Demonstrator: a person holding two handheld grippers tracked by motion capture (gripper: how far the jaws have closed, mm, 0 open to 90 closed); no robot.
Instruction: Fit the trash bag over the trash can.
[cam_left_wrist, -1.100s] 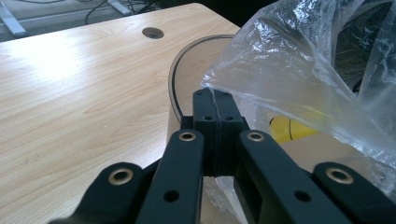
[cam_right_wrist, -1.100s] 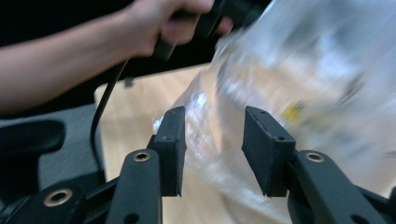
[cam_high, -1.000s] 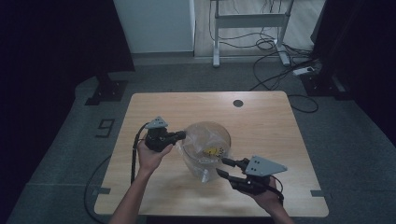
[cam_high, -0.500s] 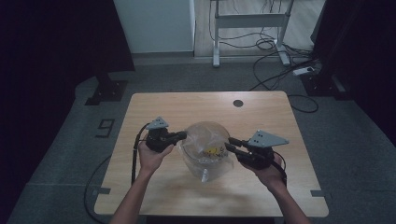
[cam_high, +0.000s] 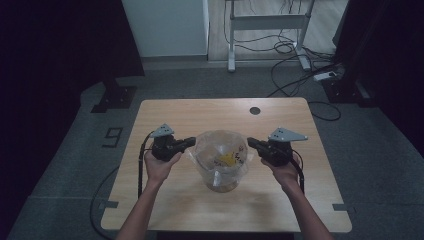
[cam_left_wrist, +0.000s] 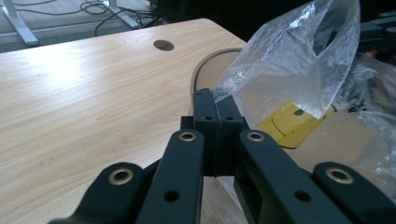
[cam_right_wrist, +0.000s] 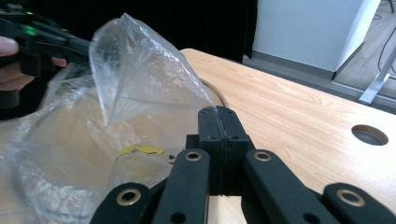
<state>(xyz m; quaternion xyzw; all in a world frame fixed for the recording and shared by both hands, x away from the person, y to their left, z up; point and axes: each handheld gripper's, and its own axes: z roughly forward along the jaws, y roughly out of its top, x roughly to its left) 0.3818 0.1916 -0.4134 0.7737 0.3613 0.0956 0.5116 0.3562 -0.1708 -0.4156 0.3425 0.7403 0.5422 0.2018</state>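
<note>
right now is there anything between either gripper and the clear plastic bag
Nothing visible. The left gripper is shut on one edge of the plastic bag, and the right gripper has just closed on the opposite edge, holding its mouth open.

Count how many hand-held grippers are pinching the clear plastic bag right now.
2. The left hand-held gripper is shut on the left rim of the clear plastic bag; the right hand-held gripper has just closed on its right rim, holding the mouth open between them.

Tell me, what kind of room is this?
Probably a lab or recording studio: a lone wooden table ringed by dark curtains, loose cables on the floor, and a floor marker reading 9.
</note>
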